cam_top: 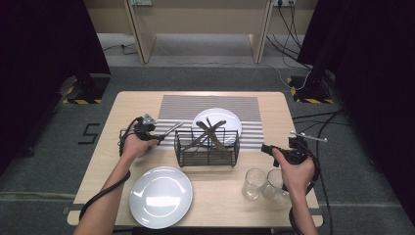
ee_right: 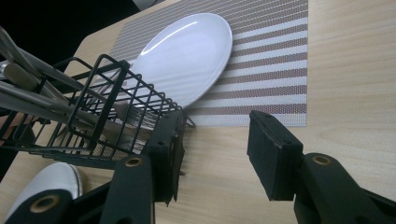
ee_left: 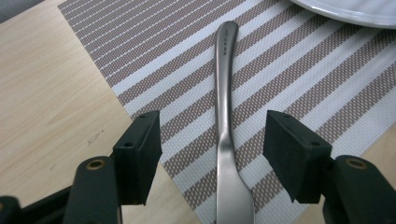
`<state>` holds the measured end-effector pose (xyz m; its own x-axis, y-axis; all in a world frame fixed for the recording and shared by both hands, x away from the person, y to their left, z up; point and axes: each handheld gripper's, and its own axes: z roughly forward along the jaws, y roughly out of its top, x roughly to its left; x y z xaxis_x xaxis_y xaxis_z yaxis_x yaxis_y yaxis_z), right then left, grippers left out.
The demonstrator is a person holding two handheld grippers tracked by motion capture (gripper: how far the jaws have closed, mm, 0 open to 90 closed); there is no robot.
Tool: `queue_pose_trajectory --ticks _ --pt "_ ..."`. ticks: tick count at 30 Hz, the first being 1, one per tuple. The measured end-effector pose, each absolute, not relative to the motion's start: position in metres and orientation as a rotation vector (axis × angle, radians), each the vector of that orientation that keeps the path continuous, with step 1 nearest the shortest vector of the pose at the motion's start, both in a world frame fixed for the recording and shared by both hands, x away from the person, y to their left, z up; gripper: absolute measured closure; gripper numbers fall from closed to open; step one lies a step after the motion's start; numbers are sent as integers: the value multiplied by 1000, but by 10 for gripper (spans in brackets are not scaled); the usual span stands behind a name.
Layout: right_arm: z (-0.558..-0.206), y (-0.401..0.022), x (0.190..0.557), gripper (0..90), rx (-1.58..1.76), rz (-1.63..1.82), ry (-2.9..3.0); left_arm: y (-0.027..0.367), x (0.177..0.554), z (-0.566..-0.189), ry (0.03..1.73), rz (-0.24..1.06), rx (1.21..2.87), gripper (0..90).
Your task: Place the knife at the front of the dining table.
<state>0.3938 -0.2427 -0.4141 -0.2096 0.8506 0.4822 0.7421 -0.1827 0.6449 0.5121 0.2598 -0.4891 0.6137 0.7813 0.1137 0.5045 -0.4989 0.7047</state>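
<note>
- Wooden table (cam_top: 122, 105) sits in a dim room, with a striped mat (cam_top: 210, 105) at its far middle.
- Left gripper (cam_top: 164, 137) hangs low over the mat's left edge. Its jaws stand wide apart and hold nothing.
- Between those jaws lies a knife (ee_left: 223, 112), flat on the mat, just left of the far plate (cam_top: 230, 117). The pads do not touch it.
- I think the knife is now set in its place beside the plate, so this step looks done.
- Next to the mat stands a wire basket (cam_top: 207, 149) with more cutlery (cam_top: 209, 131) leaning in it.
- A near plate (cam_top: 160, 196) sits at the front left, off the mat.
- Two glasses (cam_top: 264, 185) stand at the front right.
- Right gripper (cam_top: 266, 148) waits just right of the basket, jaws wide apart, with nothing in them.
- For the next move, I think the left gripper should lift straight up and clear of the knife, so it does not bump it.
- Then a gripper can reach into the basket for another piece.
</note>
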Motion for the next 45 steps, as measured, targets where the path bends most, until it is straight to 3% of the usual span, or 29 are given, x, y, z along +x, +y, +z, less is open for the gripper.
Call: queue_pose_trajectory --ticks 36,45 --pt "-414 -242 394 551 1896 1364 1931 299 460 -496 1090 479 2267 438" --pt "-414 -242 394 551 1900 1371 1931 305 455 -501 1129 438 2266 492"
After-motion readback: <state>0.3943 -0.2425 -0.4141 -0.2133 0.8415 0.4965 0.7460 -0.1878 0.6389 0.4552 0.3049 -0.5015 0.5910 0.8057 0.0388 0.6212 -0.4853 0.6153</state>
